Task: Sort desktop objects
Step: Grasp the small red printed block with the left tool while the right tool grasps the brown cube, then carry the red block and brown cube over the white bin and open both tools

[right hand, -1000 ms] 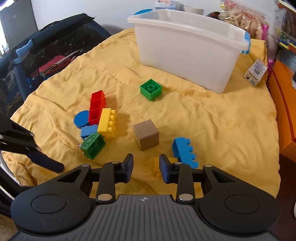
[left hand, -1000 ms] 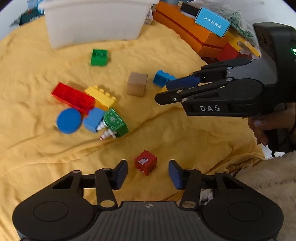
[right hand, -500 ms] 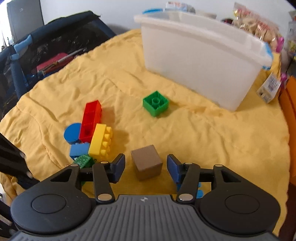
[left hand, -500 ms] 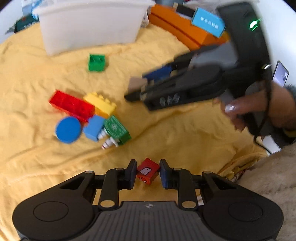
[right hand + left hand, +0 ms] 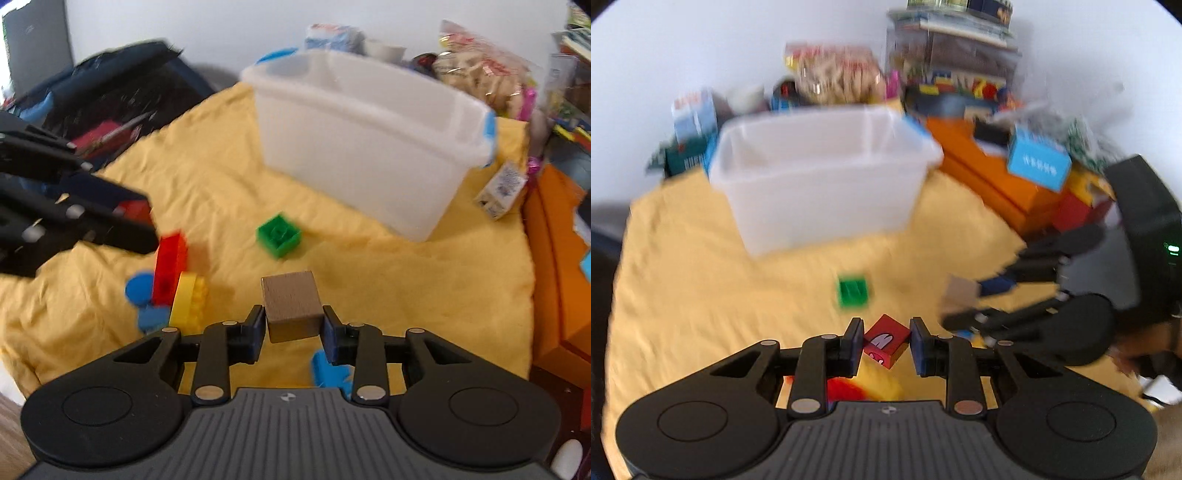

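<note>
My left gripper (image 5: 885,343) is shut on a small red cube (image 5: 886,345) with a white picture and holds it above the yellow cloth (image 5: 701,295). My right gripper (image 5: 293,334) is shut on a brown wooden cube (image 5: 291,304), also lifted; it shows in the left wrist view (image 5: 960,295) too. The white plastic bin (image 5: 820,177) stands open at the back, also in the right wrist view (image 5: 369,147). A green brick (image 5: 279,236) lies in front of it. Red (image 5: 170,266), yellow (image 5: 188,302) and blue (image 5: 142,288) pieces lie to the left.
Orange boxes (image 5: 990,184) and a blue carton (image 5: 1038,162) stand at the right of the cloth. A blue brick (image 5: 328,371) lies under my right gripper. A dark bag (image 5: 122,96) sits off the cloth's left edge. Snack bags and clutter line the back wall.
Both grippers closed on their cubes and lifted them off the cloth. Both views swung up toward the white bin and are motion-blurred.
</note>
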Motion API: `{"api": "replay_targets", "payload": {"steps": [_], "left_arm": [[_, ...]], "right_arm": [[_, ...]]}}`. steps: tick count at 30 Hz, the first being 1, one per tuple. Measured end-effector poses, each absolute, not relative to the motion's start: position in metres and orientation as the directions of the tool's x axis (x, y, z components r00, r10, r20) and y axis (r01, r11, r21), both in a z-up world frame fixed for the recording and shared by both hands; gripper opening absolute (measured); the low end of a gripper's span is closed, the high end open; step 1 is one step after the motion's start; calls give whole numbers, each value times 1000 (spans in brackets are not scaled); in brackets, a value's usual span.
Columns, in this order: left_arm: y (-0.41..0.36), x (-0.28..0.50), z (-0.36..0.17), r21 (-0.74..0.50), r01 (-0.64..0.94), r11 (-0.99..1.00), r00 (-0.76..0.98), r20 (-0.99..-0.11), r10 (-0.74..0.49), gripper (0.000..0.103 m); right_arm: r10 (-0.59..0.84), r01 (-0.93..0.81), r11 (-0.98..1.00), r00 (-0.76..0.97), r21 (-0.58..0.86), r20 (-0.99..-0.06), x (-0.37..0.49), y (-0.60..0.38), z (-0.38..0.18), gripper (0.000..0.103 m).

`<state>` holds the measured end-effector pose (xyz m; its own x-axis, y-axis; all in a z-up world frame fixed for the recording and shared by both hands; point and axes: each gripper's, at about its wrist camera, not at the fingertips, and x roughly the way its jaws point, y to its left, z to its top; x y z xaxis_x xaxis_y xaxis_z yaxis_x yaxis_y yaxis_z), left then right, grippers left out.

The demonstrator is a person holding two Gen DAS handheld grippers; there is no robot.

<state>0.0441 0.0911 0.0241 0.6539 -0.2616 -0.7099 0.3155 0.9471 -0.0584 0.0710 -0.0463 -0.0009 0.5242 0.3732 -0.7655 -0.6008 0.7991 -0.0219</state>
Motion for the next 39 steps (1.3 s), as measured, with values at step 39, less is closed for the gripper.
{"api": "replay_targets", "payload": {"steps": [39], "left_arm": [[133, 136, 52, -20, 135, 991, 779, -616, -119, 56]], "right_arm": [[312, -427, 904, 696, -23, -647, 171, -47, 54, 42]]}}
